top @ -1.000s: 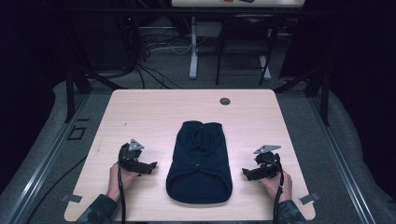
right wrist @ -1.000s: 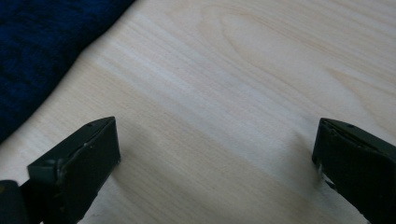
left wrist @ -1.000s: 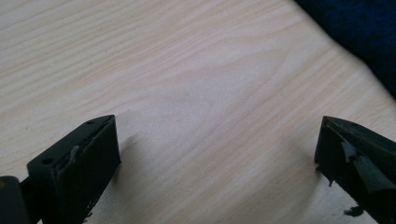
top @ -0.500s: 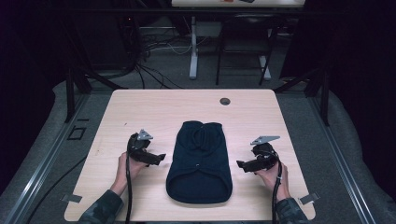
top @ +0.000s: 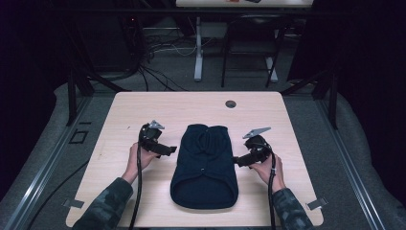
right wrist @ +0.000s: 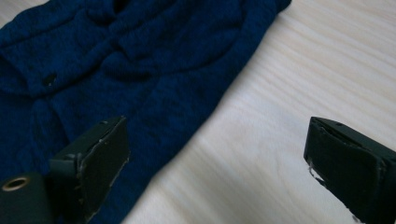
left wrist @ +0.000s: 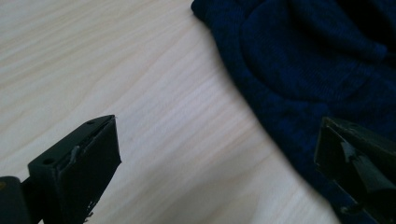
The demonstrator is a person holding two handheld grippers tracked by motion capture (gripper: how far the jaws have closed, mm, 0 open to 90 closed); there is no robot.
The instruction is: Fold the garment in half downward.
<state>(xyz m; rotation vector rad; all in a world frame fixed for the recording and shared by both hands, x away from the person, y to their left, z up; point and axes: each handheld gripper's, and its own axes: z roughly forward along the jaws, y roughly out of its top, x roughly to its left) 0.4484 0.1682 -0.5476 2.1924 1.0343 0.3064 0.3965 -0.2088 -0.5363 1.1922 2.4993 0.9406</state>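
A pale wood-grain table [top: 143, 110] with rounded corners stands on grey carpet; a round cable hole [top: 231, 104] lies near its far edge. Beyond it, in a dim room, are a second table's legs [top: 198, 48] and loose cables on the floor [top: 158, 45].

A dark navy knitted garment [top: 205, 165] lies flat at the table's centre, long axis running near to far, narrower collar end far and wider rounded hem near.

The person's camouflage-sleeved forearms enter from the near edge. The left gripper [top: 168, 150] sits just left of the garment, pointing right toward its edge; the right gripper [top: 238, 161] sits just right of it, pointing left.

The left gripper view shows its jaws spread wide and empty: one over bare wood, the other over the knit edge [left wrist: 299, 70]. The right gripper view shows the same wide, empty spread, one jaw above the fabric [right wrist: 140, 60], the other above the table. This view also reveals a small button [right wrist: 48, 79] and folded collar, detail the high view leaves indistinct.
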